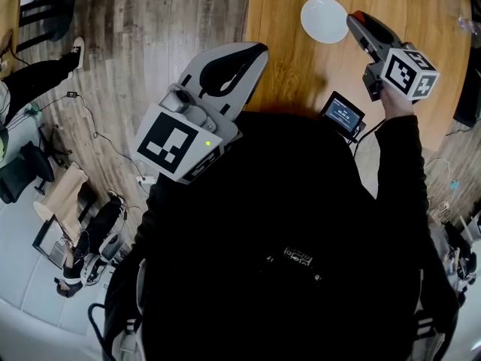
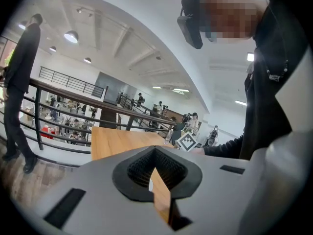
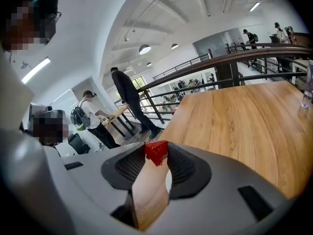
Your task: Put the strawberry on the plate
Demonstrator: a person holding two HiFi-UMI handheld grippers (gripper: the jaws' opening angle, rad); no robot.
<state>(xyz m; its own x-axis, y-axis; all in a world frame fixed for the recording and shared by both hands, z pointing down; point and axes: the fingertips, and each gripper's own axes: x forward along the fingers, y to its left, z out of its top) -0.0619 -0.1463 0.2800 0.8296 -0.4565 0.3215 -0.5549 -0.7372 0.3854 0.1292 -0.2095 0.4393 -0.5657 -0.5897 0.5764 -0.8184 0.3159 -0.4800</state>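
A: Where's the strawberry (image 3: pixel 156 152)?
B: Pinched at the tips of the right gripper's (image 1: pixel 355 19) fingers, near the plate (image 1: pixel 325 19). Left gripper (image 1: pixel 254 53): fingers clenched, empty.
A: Then?
B: Centre over the plate, go low, release gently.

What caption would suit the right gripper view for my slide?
Right gripper holds a strawberry between its jaws over a wooden table.

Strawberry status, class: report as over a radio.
Right hand-held gripper shut on strawberry, tip beside plate in head view. Left hand-held gripper shut, empty. Nothing seen in the way.
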